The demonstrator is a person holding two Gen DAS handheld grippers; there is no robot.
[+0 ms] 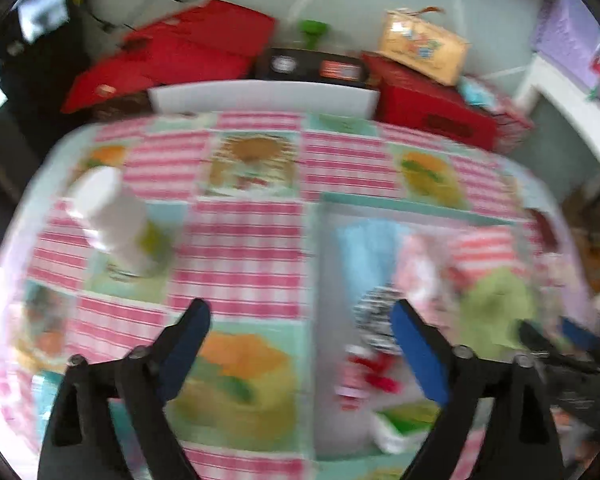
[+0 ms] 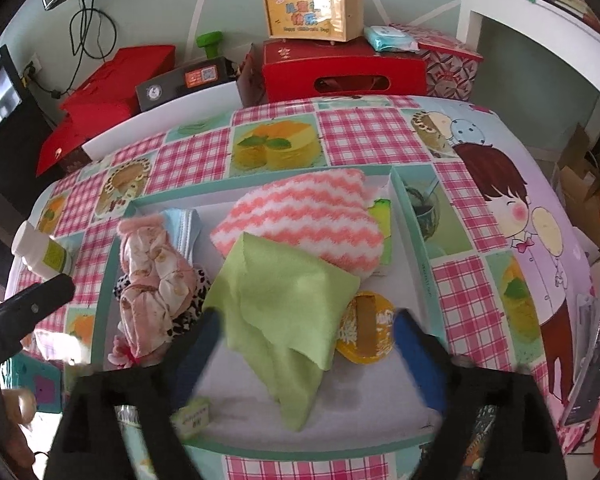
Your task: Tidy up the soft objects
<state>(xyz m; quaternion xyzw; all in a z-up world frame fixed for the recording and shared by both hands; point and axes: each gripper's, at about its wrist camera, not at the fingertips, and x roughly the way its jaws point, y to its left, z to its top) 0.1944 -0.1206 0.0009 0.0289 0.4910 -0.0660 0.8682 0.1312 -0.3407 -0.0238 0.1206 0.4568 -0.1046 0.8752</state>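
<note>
A shallow teal-rimmed box (image 2: 414, 236) lies on the checked tablecloth. In it are a green cloth (image 2: 284, 300), a pink-and-white zigzag towel (image 2: 304, 216), a pink floral fabric piece (image 2: 152, 272) over a leopard-print one (image 2: 192, 312), and a light blue cloth (image 2: 186, 226). My right gripper (image 2: 306, 330) is open, hovering just above the near end of the green cloth. My left gripper (image 1: 300, 324) is open and empty over the tablecloth at the box's left edge (image 1: 314, 280); the view is blurred. The green cloth (image 1: 496, 312) shows there too.
A white bottle (image 1: 112, 216) with a green label stands left of the box; it also shows in the right wrist view (image 2: 44, 250). A yellow round tub (image 2: 366, 330) and a small green-labelled carton (image 2: 192, 418) lie in the box. Red boxes (image 2: 340, 72) stand behind the table.
</note>
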